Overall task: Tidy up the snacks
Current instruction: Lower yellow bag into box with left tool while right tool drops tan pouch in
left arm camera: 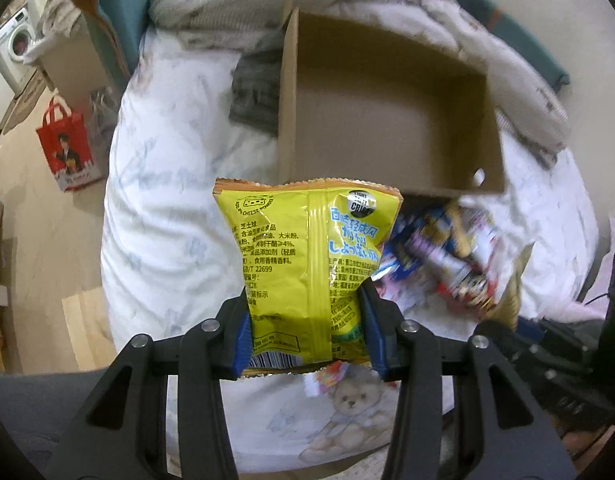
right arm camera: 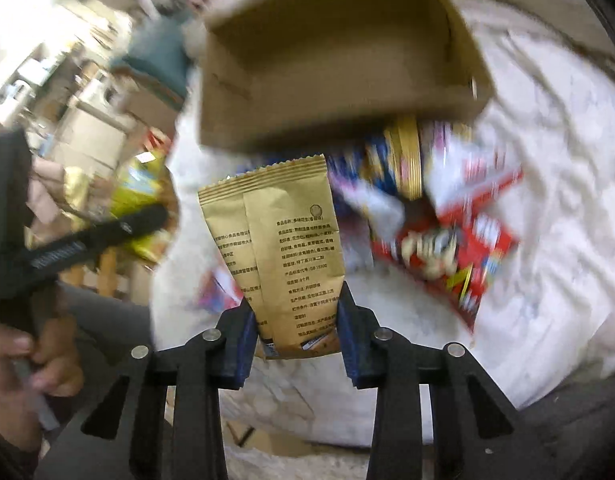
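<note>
The left gripper [left arm camera: 307,328] has its blue-padded fingers [left arm camera: 243,340] clamped on the lower half of a yellow snack bag [left arm camera: 303,260], which stands upright between them with its printed back and centre seam facing the camera. Beyond the bag's crimped top edge lies an open cardboard box [left arm camera: 387,120] on a bed [left arm camera: 167,180] covered in a white sheet with a pale print. The box interior that shows holds nothing. Just right of the yellow bag, near the box's front wall, a blurred heap of snack packets [left arm camera: 455,256] in red, blue and white rests on the sheet. A grey folded cloth [left arm camera: 255,88] lies against the box's left wall. On the floor to the left of the bed stands a red shopping bag [left arm camera: 67,148], and a washing machine [left arm camera: 13,40] sits in the far corner.

In the right wrist view, the right gripper [right arm camera: 295,336] has its fingers [right arm camera: 351,340] closed on the bottom part of a brown paper snack pouch [right arm camera: 283,248], held upright with its text side showing. The cardboard box [right arm camera: 339,60] is ahead of it, and the blurred pile of snack packets [right arm camera: 447,224] lies just under and to the right of the box's near edge. At the left edge, the person's hand [right arm camera: 23,364] grips the other tool's black handle.
</note>
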Tool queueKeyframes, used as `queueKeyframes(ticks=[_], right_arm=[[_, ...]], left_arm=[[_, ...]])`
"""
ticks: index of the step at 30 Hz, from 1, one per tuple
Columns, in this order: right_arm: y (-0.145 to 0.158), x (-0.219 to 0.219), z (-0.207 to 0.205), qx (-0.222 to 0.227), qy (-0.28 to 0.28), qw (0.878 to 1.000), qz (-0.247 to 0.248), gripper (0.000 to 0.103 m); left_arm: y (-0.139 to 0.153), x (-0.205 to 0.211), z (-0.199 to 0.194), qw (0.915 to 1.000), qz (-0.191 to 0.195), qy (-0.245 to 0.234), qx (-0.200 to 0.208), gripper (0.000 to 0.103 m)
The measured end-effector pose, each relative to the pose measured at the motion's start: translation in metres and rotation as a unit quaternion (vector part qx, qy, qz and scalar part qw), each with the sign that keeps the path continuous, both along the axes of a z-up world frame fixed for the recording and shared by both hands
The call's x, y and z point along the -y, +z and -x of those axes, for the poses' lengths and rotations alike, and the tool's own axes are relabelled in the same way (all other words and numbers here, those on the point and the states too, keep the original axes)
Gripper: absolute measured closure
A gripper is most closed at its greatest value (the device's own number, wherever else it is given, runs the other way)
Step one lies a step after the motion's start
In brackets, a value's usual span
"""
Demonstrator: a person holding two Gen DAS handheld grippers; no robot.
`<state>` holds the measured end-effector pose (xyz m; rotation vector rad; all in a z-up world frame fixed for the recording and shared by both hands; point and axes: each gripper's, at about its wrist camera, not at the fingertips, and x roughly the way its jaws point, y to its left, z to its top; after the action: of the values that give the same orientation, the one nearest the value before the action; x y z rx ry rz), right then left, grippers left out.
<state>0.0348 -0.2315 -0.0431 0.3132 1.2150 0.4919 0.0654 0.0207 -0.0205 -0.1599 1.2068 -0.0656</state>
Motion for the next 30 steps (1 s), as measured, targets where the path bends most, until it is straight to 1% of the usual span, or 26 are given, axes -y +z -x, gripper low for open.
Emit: queueKeyframes(ticks=[3, 5, 8, 9, 13, 16, 20, 22, 23, 24, 25, 27, 30], right_arm=[[0.028, 0.01, -0.02, 0.034, -0.014, 0.999, -0.008, 0.066], [0.044, 0.019, -0.037, 0.052, -0.021, 0.998, -0.008, 0.066], [0.054, 0.017, -0.064, 0.067, -0.028, 0.997, -0.007, 0.066], [0.054, 0.009, -0.071, 0.071, -0.031, 0.997, -0.005, 0.066], [0.058, 0.01, -0.101, 0.083, -0.045, 0.996, -0.007, 0.066], [0.048, 0.014, -0.116, 0.089, -0.06, 0.994, -0.007, 0.066], [0.026, 0.022, -0.138, 0.082, -0.084, 0.993, -0.01, 0.066], [0.016, 0.023, -0.143, 0.082, -0.089, 0.993, -0.015, 0.066], [0.01, 0.025, -0.144, 0.084, -0.091, 0.992, -0.012, 0.066], [0.004, 0.025, -0.145, 0.086, -0.092, 0.992, -0.005, 0.066], [0.001, 0.025, -0.146, 0.083, -0.093, 0.992, 0.002, 0.066], [-0.007, 0.024, -0.149, 0.077, -0.09, 0.993, 0.004, 0.066], [-0.015, 0.022, -0.155, 0.068, -0.083, 0.994, 0.011, 0.066]], left_arm=[[0.017, 0.005, -0.013, 0.9997, -0.001, 0.001, 0.023, 0.062], [0.025, 0.01, -0.024, 0.9993, -0.01, -0.001, 0.037, 0.062], [0.031, 0.013, -0.045, 0.9987, -0.018, 0.0, 0.047, 0.062], [0.032, 0.016, -0.053, 0.9986, -0.019, -0.001, 0.049, 0.062], [0.035, 0.029, -0.078, 0.9972, -0.034, -0.013, 0.064, 0.062], [0.029, 0.038, -0.096, 0.9962, -0.046, -0.021, 0.071, 0.062], [0.014, 0.046, -0.113, 0.9947, -0.053, -0.028, 0.083, 0.061], [0.0, 0.051, -0.117, 0.993, -0.057, -0.052, 0.09, 0.062], [-0.006, 0.054, -0.12, 0.992, -0.067, -0.058, 0.091, 0.062], [-0.012, 0.054, -0.122, 0.9919, -0.074, -0.056, 0.087, 0.061], [-0.015, 0.054, -0.124, 0.9926, -0.072, -0.052, 0.083, 0.061], [-0.022, 0.048, -0.13, 0.9951, -0.05, -0.038, 0.076, 0.061], [-0.026, 0.044, -0.133, 0.9959, -0.049, -0.024, 0.072, 0.061]])
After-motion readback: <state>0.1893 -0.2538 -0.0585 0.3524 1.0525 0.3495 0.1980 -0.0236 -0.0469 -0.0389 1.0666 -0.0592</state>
